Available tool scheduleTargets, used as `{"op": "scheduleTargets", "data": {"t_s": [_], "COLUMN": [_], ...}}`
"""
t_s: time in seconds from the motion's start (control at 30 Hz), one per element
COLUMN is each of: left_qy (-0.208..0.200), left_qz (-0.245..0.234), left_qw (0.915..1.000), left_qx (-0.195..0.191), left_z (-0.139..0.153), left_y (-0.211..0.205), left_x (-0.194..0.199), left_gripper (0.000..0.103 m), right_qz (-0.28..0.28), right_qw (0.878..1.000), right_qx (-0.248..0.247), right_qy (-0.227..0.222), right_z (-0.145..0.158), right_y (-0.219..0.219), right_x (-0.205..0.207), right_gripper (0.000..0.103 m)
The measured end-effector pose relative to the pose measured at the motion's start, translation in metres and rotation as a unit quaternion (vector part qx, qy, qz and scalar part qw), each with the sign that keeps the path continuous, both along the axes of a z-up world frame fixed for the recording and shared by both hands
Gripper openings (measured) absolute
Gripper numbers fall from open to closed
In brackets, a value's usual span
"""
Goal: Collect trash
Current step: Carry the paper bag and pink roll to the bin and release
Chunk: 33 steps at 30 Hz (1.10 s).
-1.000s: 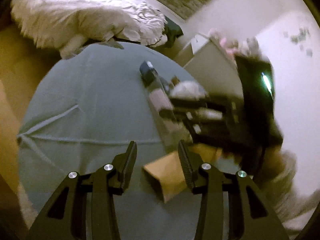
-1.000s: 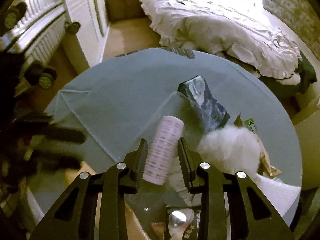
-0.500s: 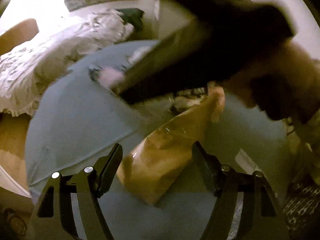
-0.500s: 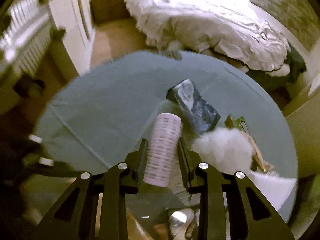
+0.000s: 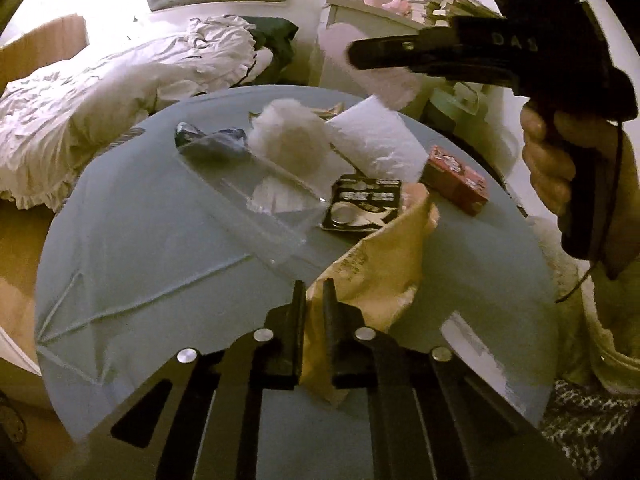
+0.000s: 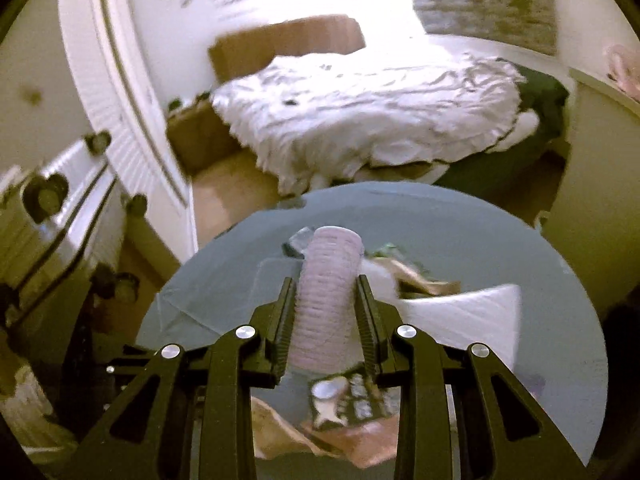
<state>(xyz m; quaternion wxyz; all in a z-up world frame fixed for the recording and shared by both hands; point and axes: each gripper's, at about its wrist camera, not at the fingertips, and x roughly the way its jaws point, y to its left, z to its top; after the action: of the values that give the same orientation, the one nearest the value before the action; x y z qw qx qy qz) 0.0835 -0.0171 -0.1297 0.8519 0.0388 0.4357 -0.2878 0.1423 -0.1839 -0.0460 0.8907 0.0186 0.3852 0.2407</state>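
My left gripper (image 5: 314,292) is shut on the edge of a brown paper bag (image 5: 384,256) that lies on the round blue table (image 5: 140,248). My right gripper (image 6: 326,292) is shut on a pale pink ribbed tube (image 6: 326,300) and holds it above the table; that gripper also shows in the left wrist view (image 5: 360,56), high at the right. Trash on the table: a white fluffy ball (image 5: 288,136), a dark blue wrapper (image 5: 212,142), clear plastic packaging (image 5: 260,204), a black blister card (image 5: 364,204), a red box (image 5: 456,180) and white paper (image 5: 376,140).
A bed with a white ruffled duvet (image 6: 368,108) stands beyond the table. A white dresser with dark knobs (image 6: 60,208) is at the left of the right wrist view. A white cabinet with soft toys (image 5: 384,12) stands behind the table.
My left gripper has closed onto the bag's edge. My right gripper has lifted the pink tube up and away from the table.
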Motion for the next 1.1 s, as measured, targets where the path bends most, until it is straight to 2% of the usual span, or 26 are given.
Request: {"op": "scheduleTargets", "data": {"t_s": [0.13,0.2,0.27,0.3,0.33,0.4,0.5,0.53,0.57,0.6,0.7,0.8,0.9,0.97,1.1], "left_qy": [-0.004,-0.002,-0.008,-0.015,-0.023,-0.026,-0.018,-0.015,-0.009,0.002,0.012,0.023,0.014,0.007,0.009], "left_qz": [-0.017,-0.029,-0.034,-0.038,-0.05,-0.067,-0.065,-0.058,-0.051,-0.038,-0.018,0.0,0.002,0.0,-0.021], "left_qw": [0.9997,0.9989,0.9978,0.9972,0.9966,0.9956,0.9936,0.9927,0.9921,0.9921,0.9939,0.9975,0.9996,1.0,0.9968], "left_qx": [0.019,0.037,0.057,0.062,0.062,0.061,0.091,0.105,0.114,0.12,0.108,0.067,0.024,-0.002,-0.077], "left_z": [0.002,0.002,0.004,0.006,0.009,0.011,0.001,-0.005,-0.01,-0.018,-0.015,0.001,0.03,0.047,0.079], "left_y": [-0.019,-0.031,-0.041,-0.046,-0.052,-0.063,-0.082,-0.088,-0.091,-0.093,-0.091,-0.087,-0.094,-0.107,-0.156], "left_x": [-0.013,-0.016,-0.018,-0.019,-0.02,-0.02,-0.013,-0.009,-0.005,0.002,0.007,0.005,0.001,0.004,0.031], "left_gripper": [0.014,0.023,0.081,0.088,0.09,0.09,0.089,0.081,0.063,0.061,0.056,0.055,0.055,0.055,0.055], "right_qz": [-0.021,-0.032,-0.04,-0.044,-0.049,-0.056,-0.067,-0.067,-0.071,-0.074,-0.082,-0.087,-0.1,-0.117,-0.178], "right_qw": [1.0,0.999,0.997,0.997,0.996,0.995,0.992,0.992,0.991,0.991,0.99,0.988,0.983,0.977,0.964], "right_qx": [0.02,0.036,0.059,0.065,0.071,0.081,0.101,0.101,0.107,0.11,0.116,0.128,0.156,0.181,0.192], "right_qy": [-0.001,0.005,0.014,0.015,0.017,0.021,0.026,0.026,0.028,0.028,0.027,0.023,0.014,0.003,-0.03], "right_z": [-0.004,-0.008,-0.015,-0.018,-0.021,-0.028,-0.039,-0.039,-0.041,-0.044,-0.051,-0.057,-0.06,-0.057,-0.049], "right_y": [-0.036,-0.055,-0.076,-0.083,-0.09,-0.107,-0.133,-0.133,-0.141,-0.145,-0.163,-0.178,-0.205,-0.224,-0.271], "right_x": [-0.014,-0.022,-0.029,-0.032,-0.037,-0.046,-0.059,-0.059,-0.062,-0.065,-0.078,-0.086,-0.093,-0.092,-0.083], "right_gripper": [0.03,0.03,0.03,0.03,0.03,0.03,0.03,0.03,0.03,0.03,0.03,0.03,0.03,0.03,0.03]}}
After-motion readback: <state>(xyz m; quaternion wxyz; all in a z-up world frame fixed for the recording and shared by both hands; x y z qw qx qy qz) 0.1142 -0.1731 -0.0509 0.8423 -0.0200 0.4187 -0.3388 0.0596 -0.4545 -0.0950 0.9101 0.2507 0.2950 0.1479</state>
